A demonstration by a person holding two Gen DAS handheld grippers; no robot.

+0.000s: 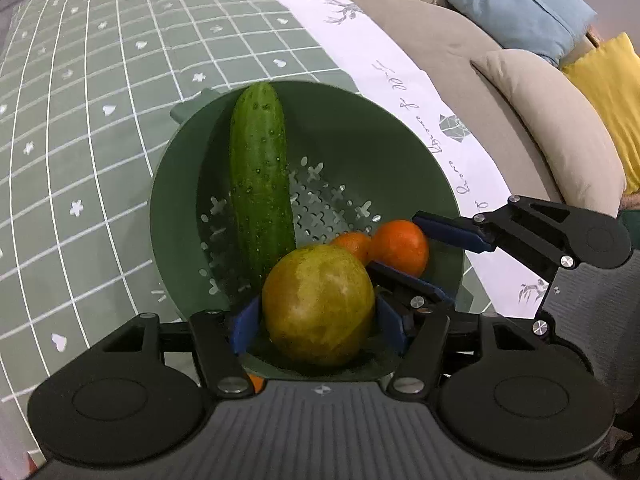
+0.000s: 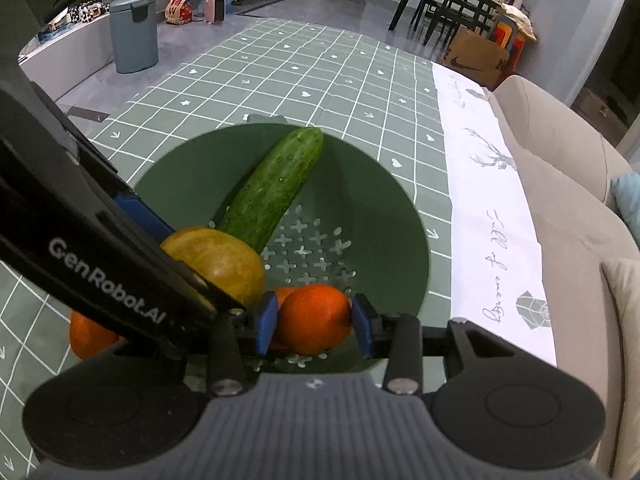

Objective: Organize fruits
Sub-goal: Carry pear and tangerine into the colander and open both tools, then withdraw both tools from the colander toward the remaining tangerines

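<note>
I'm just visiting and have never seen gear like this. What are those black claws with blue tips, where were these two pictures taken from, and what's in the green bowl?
They are two hand-held grippers carried by a person; each has a camera looking along its fingers, giving one picture each. The left gripper clamps a yellow-green round fruit; the right gripper clamps an orange. Both hang over a green colander bowl on a checked tablecloth. A cucumber and another orange lie inside. One more orange sits outside the bowl.

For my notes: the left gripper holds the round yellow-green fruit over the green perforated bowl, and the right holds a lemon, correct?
Not quite: the right gripper holds a round orange fruit, as the right wrist view shows. The left gripper does hold the round yellow-green fruit over the green perforated bowl.
</note>
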